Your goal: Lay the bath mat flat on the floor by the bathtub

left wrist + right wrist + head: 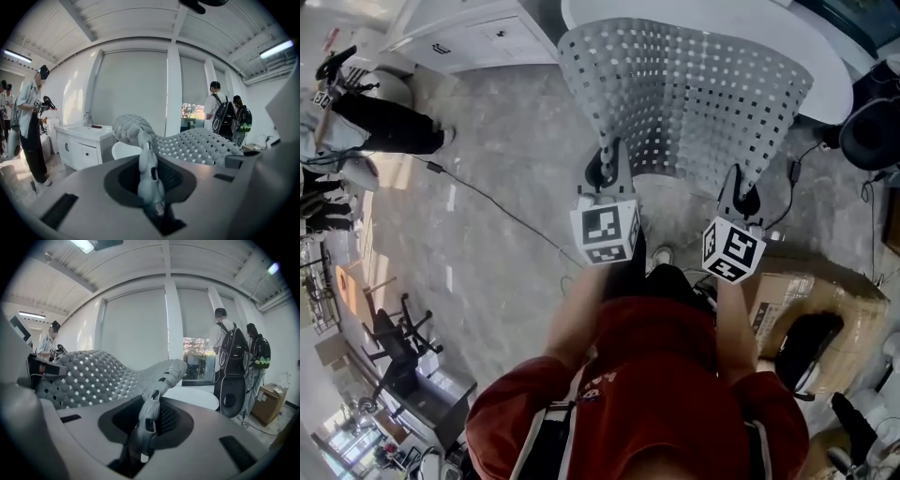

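**Item and location.** The grey perforated rubber bath mat [694, 94] was off the floor, spread out in front of the person between the two grippers. In the head view its far edge overlapped the rim of the white oval bathtub [722, 37]. Whether that edge touched the tub or the grey marble floor [506, 141] could not be determined.

**Handling assessment.** The mat bowed and rippled between the two grip points, and its edge bunched where it was pinched. It was judged soft, pliable and fairly light, not fragile, and liable to fold over on itself if one side were let down first. The studded surface should give the pads good purchase. The two near corners were judged the correct places to hold it, since they keep the sheet wide.

**Grippers.** The left gripper [602, 171] was clamped on the near left edge of the mat, with a gathered fold pressed between its jaws. The right gripper [741, 199] was likewise clamped on the near right edge.

**Arm pose.** Both forearms reached forward from the torso, side by side and well apart. Both grippers pointed slightly below level toward the tub, with their marker cubes facing upward.

**Hazards.** A black cable [487, 202] lay across the floor to the left, clear of the mat.
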